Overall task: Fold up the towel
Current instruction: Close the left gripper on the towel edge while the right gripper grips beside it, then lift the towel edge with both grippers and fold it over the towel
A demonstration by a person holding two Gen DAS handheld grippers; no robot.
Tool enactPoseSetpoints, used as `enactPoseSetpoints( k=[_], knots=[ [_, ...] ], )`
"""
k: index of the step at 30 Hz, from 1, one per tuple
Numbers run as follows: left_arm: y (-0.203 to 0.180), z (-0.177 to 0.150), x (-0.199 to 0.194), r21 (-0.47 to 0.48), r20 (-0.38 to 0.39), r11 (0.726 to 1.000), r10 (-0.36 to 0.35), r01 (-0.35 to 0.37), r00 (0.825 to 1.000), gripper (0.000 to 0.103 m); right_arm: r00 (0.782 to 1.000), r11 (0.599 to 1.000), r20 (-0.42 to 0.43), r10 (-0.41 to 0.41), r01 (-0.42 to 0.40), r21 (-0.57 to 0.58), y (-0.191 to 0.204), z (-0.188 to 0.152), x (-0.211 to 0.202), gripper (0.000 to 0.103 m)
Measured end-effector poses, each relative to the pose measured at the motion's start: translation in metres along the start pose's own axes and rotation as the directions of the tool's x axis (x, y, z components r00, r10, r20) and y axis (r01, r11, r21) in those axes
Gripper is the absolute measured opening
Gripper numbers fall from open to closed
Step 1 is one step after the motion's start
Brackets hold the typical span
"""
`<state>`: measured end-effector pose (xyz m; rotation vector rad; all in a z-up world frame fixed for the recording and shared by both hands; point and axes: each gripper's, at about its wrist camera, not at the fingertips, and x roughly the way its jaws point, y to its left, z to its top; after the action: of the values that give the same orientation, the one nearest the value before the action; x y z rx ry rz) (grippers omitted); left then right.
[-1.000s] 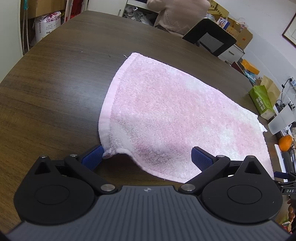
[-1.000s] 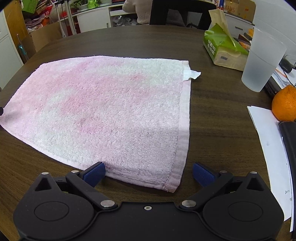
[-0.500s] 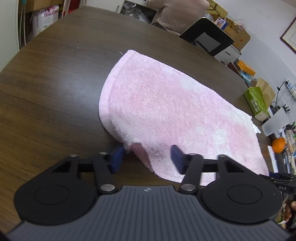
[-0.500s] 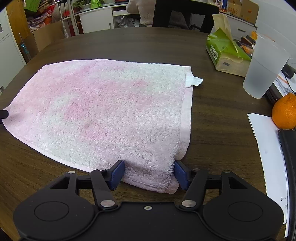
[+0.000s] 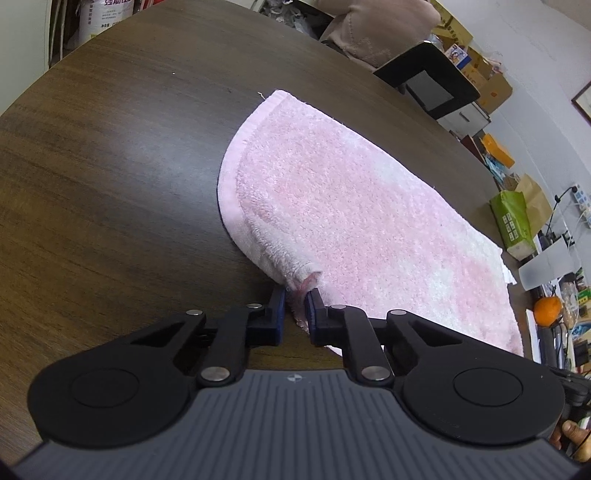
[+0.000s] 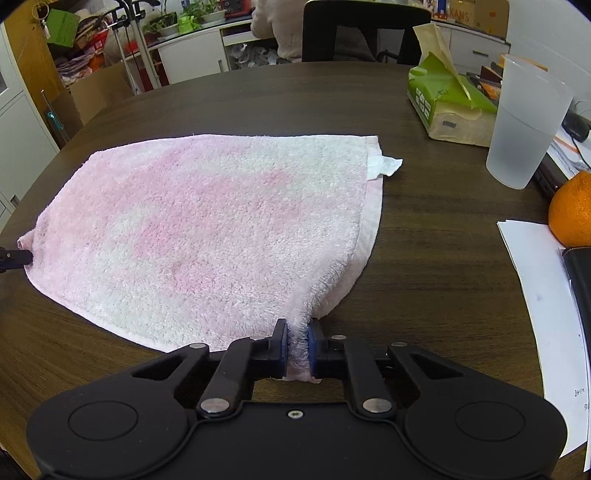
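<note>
A pink and white towel (image 5: 351, 206) lies spread on the dark wooden table (image 5: 110, 184); it also shows in the right wrist view (image 6: 207, 229). My left gripper (image 5: 295, 301) is shut on the towel's near left corner, which bunches up between the blue pads. My right gripper (image 6: 296, 338) is shut on the near right corner, pinched and slightly raised. The left gripper's tip (image 6: 14, 255) shows at the towel's far left edge in the right wrist view.
A green tissue pack (image 6: 450, 99), a frosted plastic cup (image 6: 524, 125), an orange (image 6: 572, 214) and white paper (image 6: 546, 295) sit to the right of the towel. A white label (image 6: 386, 166) sticks out at the far right corner. A seated person (image 5: 384, 33) and a chair are behind the table.
Both grippers went from open around the near corners to shut on them. The pinched corners have bunched up and lifted slightly.
</note>
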<state>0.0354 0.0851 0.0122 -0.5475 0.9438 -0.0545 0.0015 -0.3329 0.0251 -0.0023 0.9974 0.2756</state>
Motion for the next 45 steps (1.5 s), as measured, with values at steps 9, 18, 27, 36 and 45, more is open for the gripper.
enactPoseSetpoints(
  k=[9,18,27,36,45],
  knots=[
    [0.007,0.003,-0.003,-0.05,0.029,0.999,-0.015,0.017,0.999,0.011,0.999,0.999,0.009,0.041,-0.041,0.017,-0.006,-0.002,-0.001,0.008],
    [0.018,0.006,-0.017,-0.116,0.087,0.993,-0.006,0.016,0.996,0.033,0.999,0.998,0.01,0.05,-0.05,0.023,-0.007,-0.002,0.0,0.008],
    [0.037,0.013,-0.008,-0.203,0.111,0.978,-0.027,0.049,0.993,0.033,0.998,0.998,0.012,0.054,-0.055,0.023,-0.008,-0.003,-0.001,0.008],
    [0.04,0.013,0.001,-0.216,0.099,0.974,-0.05,0.071,0.994,0.01,0.999,0.998,0.014,0.052,-0.053,0.023,-0.007,-0.003,0.0,0.008],
    [0.017,0.015,-0.016,-0.136,0.132,0.987,-0.063,0.081,0.989,0.009,0.999,0.999,0.026,0.044,-0.044,0.014,-0.005,-0.005,-0.001,0.007]
  ],
)
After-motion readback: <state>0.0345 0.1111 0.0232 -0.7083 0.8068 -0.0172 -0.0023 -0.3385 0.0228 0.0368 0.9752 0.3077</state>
